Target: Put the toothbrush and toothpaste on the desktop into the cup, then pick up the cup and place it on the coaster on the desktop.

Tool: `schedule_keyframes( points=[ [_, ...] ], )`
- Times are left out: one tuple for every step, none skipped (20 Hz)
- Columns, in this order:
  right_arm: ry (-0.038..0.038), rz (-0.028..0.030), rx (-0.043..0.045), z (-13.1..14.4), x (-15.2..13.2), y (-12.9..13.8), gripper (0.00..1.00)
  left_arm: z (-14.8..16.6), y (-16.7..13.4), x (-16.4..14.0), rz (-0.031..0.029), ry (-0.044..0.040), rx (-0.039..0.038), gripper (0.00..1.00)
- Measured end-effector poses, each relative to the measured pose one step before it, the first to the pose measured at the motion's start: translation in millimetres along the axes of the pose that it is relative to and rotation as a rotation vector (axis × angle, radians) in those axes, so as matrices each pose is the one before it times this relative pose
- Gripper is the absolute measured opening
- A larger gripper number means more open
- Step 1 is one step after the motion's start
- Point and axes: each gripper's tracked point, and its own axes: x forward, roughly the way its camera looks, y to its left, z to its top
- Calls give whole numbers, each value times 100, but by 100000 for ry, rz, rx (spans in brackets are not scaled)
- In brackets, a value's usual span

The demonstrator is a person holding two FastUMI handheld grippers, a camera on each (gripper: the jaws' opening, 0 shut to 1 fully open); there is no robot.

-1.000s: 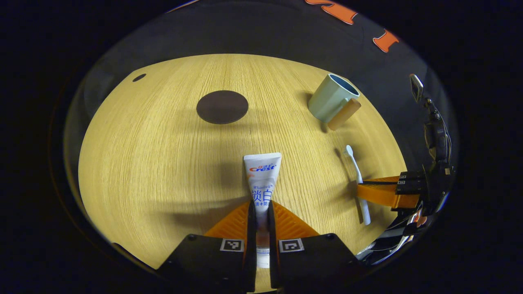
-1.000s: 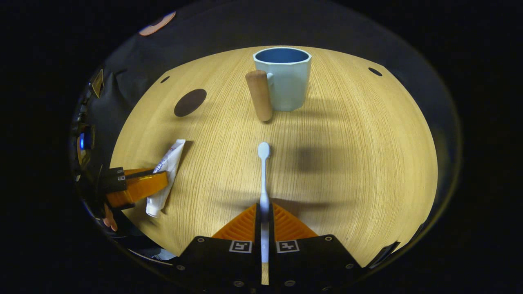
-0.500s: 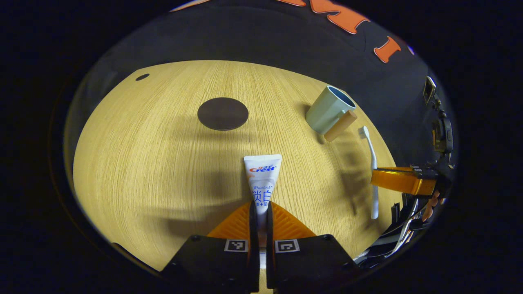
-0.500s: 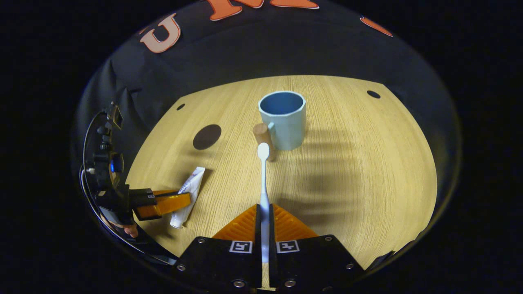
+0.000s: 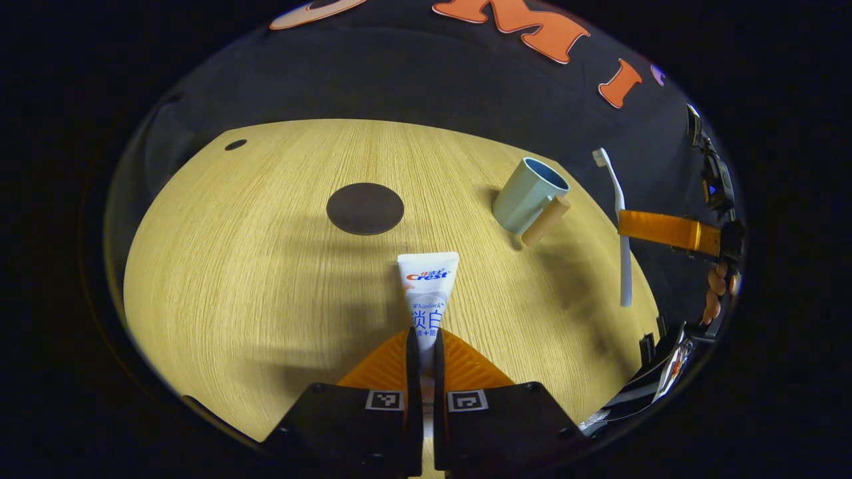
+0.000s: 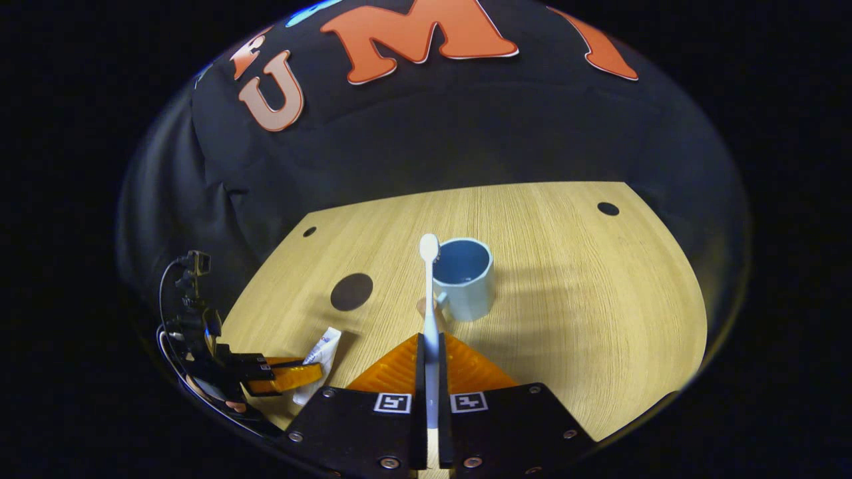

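Observation:
My left gripper (image 5: 421,336) is shut on the lower part of a white toothpaste tube (image 5: 428,283), which points ahead low over the wooden table (image 5: 233,266). My right gripper (image 6: 430,346) is shut on the handle of a white toothbrush (image 6: 430,293), held high above the table with its head over the near rim of the cup (image 6: 466,283). The cup is pale green with a blue inside and a wooden handle, and it stands upright. A dark round coaster (image 5: 365,208) lies left of the cup (image 5: 526,196). In the left gripper view the right gripper (image 5: 629,225) holds the toothbrush (image 5: 621,266) in the air.
Small dark holes mark the table near its far corners (image 6: 607,208) (image 5: 235,144). The black cloth wall rises behind the far edge. In the right gripper view the left gripper (image 6: 313,374) holds the toothpaste (image 6: 323,349) at the table's near left. A hand (image 5: 717,293) grips the right gripper.
The right gripper has lifted the toothbrush off the table and raised it well up toward the cup. The left gripper has risen a little with the toothpaste.

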Motion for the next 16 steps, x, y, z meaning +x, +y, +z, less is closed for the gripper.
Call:
schedule_keyframes(
  points=[
    [-2887,67,-801,778,421,-61,7,117,29,-144,126,-783,352,10],
    [-2931,459,-344,931,424,30,7,200,-39,-135,175,-821,419,10],
    [-2913,875,33,845,238,134,7,111,33,-133,252,-866,181,10],
    [-2668,974,-36,1036,175,85,7,157,3,-78,-8,-800,235,10],
    [-2921,679,-88,868,390,38,7,77,-1,-102,-2,-829,20,10],
    [-2923,769,-574,974,522,-13,7,118,12,-51,76,-621,146,10],
    [-2830,430,-621,858,555,93,7,36,53,-111,363,-834,-17,10],
    [-2727,377,-654,871,459,-120,7,183,-15,-28,310,-843,203,10],
    [-2909,422,-495,757,181,-22,7,91,90,-167,497,-911,120,10],
    [-3093,729,-367,849,393,5,7,139,69,-148,417,-874,341,10],
    [-2808,623,-524,683,452,49,7,142,53,-160,496,-922,307,10],
    [-2872,154,-789,761,347,-39,7,230,28,-136,429,-898,301,10],
    [-3356,-142,-927,737,226,-65,7,120,-8,-248,359,-1046,259,10],
    [-3379,40,-1003,777,305,-136,7,193,-36,-259,302,-1055,158,10],
    [-3413,-134,-673,658,196,-56,7,52,31,-75,218,-949,137,10],
    [-2753,-82,-737,500,325,-169,7,109,15,-118,211,-884,71,10]
  ],
)
